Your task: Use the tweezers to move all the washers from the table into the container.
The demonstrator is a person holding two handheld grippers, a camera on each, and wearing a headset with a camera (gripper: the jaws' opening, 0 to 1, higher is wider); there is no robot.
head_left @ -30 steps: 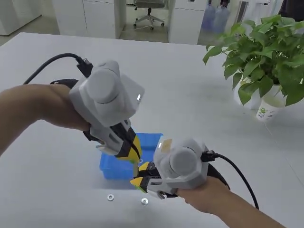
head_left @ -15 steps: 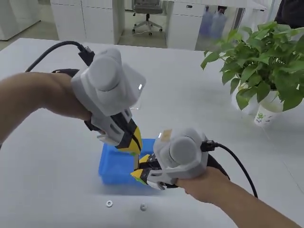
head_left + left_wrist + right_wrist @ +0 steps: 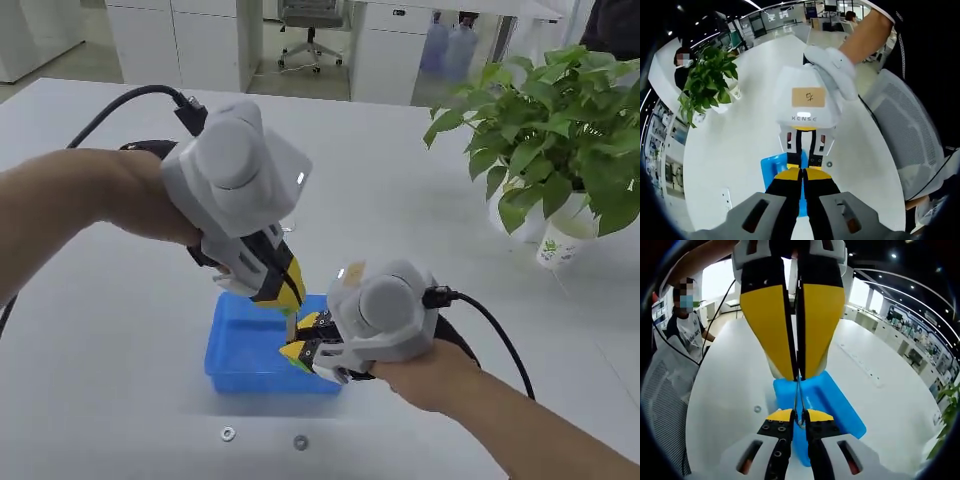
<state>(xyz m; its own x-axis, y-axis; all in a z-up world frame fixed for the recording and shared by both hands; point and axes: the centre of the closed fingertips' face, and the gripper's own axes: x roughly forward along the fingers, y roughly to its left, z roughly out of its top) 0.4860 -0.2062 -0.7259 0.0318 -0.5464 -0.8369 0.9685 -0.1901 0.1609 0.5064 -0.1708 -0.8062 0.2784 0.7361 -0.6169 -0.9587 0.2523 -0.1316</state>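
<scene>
On the white bench [image 3: 100, 390], 2 washers [image 3: 228, 434] lie just beside the blue container [image 3: 240, 350]. Over it, the left gripper [image 3: 292, 303] jaws pinch the tweezers [image 3: 799, 387], and the right gripper [image 3: 301, 352] jaws close narrowly on their lower end.

2 washers [image 3: 228, 434], 1 container [image 3: 238, 352], 1 pr tweezers [image 3: 798, 392], 1 plant [image 3: 555, 130].
</scene>
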